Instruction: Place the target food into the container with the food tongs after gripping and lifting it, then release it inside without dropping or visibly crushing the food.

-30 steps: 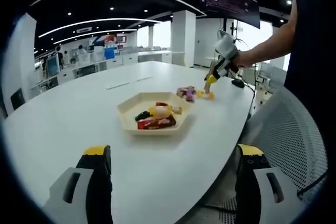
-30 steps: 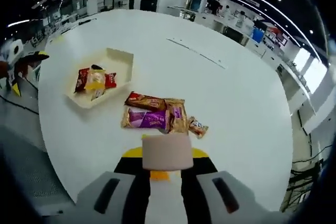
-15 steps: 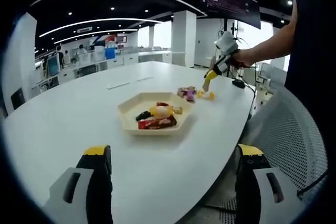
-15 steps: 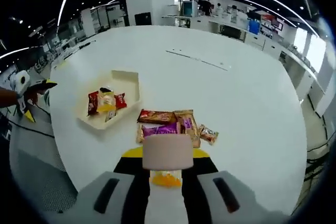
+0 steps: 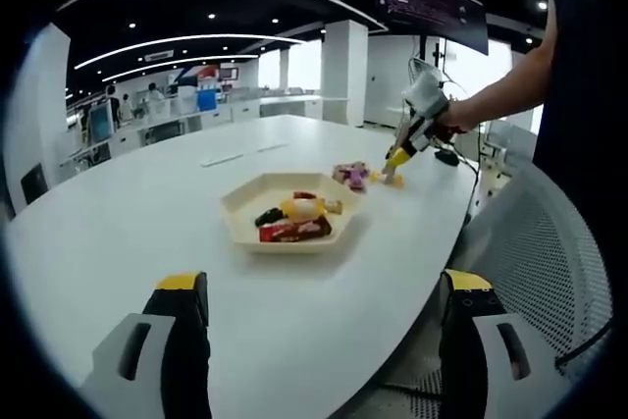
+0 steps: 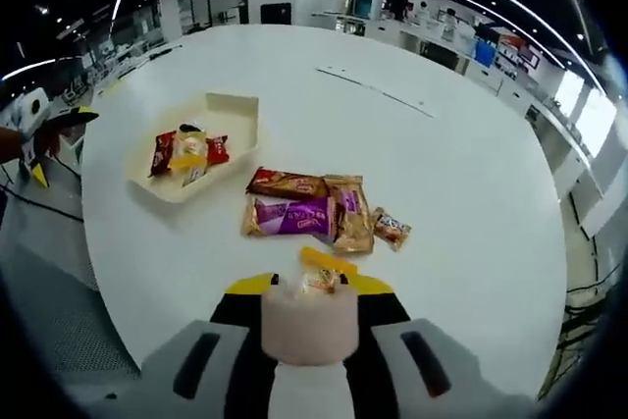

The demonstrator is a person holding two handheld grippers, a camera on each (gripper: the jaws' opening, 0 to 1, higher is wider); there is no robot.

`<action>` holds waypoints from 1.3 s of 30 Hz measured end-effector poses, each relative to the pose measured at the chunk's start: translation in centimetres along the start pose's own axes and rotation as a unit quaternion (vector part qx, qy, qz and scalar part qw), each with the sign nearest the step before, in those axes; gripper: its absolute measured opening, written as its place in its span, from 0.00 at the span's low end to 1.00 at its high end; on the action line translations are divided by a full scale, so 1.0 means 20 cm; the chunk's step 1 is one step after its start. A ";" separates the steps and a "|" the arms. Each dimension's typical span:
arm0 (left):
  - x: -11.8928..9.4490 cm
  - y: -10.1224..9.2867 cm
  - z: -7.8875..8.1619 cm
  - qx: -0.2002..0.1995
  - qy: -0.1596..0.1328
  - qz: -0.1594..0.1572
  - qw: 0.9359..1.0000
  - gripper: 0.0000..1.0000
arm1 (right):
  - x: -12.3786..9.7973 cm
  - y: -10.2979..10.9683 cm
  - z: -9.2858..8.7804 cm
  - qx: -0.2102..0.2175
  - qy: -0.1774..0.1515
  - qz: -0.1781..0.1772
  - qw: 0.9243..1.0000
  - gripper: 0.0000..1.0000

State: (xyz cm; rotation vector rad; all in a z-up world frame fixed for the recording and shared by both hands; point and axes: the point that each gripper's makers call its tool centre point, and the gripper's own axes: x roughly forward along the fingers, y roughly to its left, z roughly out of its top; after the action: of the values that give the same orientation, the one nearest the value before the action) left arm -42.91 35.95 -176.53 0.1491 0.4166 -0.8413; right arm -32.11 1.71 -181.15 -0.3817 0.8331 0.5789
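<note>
From my left gripper [image 5: 319,340] I see its two jaws standing wide apart at the bottom of the frame, grey with yellow tips, nothing between them. Ahead, the white bench [image 5: 147,223] is smooth and glossy, its rounded edge curving down the right side of the frame, with a grey perforated surface [image 5: 540,242] just beyond it. Plenty of bare bench lies between my jaws and the cream hexagonal tray [image 5: 240,205] at centre frame. The tray holds several wrapped snacks [image 5: 292,218]: a red packet, a yellow one, something dark. Further back, right of centre, the right gripper [image 5: 400,158] comes in on a person's arm [image 5: 500,90], yellow tips near a small heap of loose packets [image 5: 350,175] by the bench edge.

In the right gripper view, the right gripper [image 6: 304,293] sits at bottom centre. A pale pink cylindrical piece fills the middle, and a yellow-wrapped snack [image 6: 322,272] shows just above it at the jaw tips; I judge the jaws closed on it. Just beyond lie the loose packets [image 6: 309,215]: a purple foil one, a brown one, gold wrappers; their print is too small for me to read. The tray [image 6: 234,110] sits upper left, well apart from them, near the bench's left edge. Bare bench [image 6: 461,174] spreads wide to the right and top.
</note>
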 end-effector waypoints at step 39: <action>0.00 0.00 0.01 0.006 -0.003 0.001 1.000 0.94 | -0.38 -0.19 0.49 0.113 -0.076 0.036 0.990 0.14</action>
State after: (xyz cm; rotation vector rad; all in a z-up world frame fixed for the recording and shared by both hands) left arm -42.89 35.94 -176.31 0.1573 0.4056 -0.8416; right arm -27.99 1.43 -168.79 -0.0989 0.7578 0.5656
